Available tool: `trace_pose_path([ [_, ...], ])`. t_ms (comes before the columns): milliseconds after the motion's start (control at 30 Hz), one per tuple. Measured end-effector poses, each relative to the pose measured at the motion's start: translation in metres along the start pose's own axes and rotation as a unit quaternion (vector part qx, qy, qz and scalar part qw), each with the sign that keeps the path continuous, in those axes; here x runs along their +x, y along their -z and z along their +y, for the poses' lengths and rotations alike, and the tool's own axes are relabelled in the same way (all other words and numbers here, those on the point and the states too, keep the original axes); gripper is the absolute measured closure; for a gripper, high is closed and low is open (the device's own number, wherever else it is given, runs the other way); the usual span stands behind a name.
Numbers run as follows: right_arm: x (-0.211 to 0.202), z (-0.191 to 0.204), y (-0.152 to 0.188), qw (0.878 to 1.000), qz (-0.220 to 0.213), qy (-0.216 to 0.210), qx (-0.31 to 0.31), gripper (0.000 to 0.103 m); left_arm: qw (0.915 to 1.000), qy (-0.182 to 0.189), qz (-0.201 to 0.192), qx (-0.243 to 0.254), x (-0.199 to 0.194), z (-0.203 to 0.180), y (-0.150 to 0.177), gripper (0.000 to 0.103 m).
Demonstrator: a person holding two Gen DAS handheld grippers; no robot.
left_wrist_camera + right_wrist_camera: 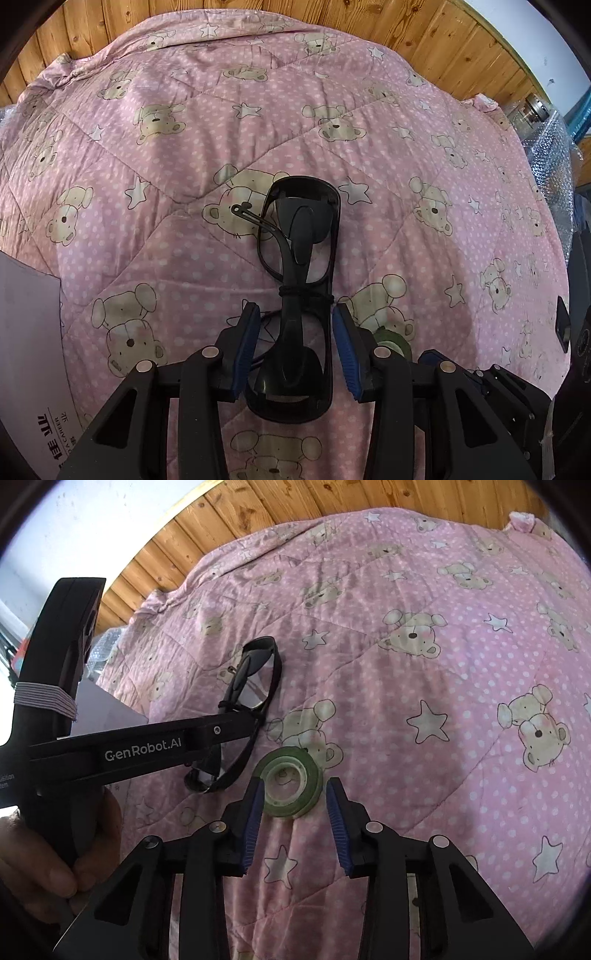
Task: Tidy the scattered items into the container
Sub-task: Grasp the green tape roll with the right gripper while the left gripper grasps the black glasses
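Note:
Black-framed glasses [295, 258] lie folded on the pink bear-print quilt [166, 166], a thin black cord wound round their arms. My left gripper [295, 308] is open and straddles their near half, with the blue pads [245, 343] on either side. The right pad sits very near the frame, and the left pad stands a little apart. A green roll of tape [291, 782] lies flat on the quilt just right of the glasses [255, 679]. My right gripper [295, 781] is open, its fingertips either side of the roll's near edge.
A pale box or sheet with printed lettering [26, 332] lies at the quilt's left edge. Wooden boards [443, 37] run behind the bed. Bubble wrap and a jar [535, 110] crowd the far right. A hand [37, 867] holds the left gripper's handle.

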State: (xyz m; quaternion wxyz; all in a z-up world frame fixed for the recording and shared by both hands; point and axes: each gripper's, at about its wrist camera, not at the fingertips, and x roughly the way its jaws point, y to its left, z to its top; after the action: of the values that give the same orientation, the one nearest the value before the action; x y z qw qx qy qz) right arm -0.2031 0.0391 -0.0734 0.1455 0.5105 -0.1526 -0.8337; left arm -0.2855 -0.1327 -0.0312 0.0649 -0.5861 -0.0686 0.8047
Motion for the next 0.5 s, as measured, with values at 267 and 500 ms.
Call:
trace_pose_path([
  [267,0.012,0.003,0.000,0.999,-0.001,0.021,-0.033,0.086,0.9996,0.018,-0.019,0.011,0.005,0.003,-0.001,0.076],
  [500,0.000,-0.001,0.001,1.000,-0.010,0.011,-0.011,0.087,0.9991,0.028,-0.030,0.006,-0.010,0.004,0.000,0.084],
])
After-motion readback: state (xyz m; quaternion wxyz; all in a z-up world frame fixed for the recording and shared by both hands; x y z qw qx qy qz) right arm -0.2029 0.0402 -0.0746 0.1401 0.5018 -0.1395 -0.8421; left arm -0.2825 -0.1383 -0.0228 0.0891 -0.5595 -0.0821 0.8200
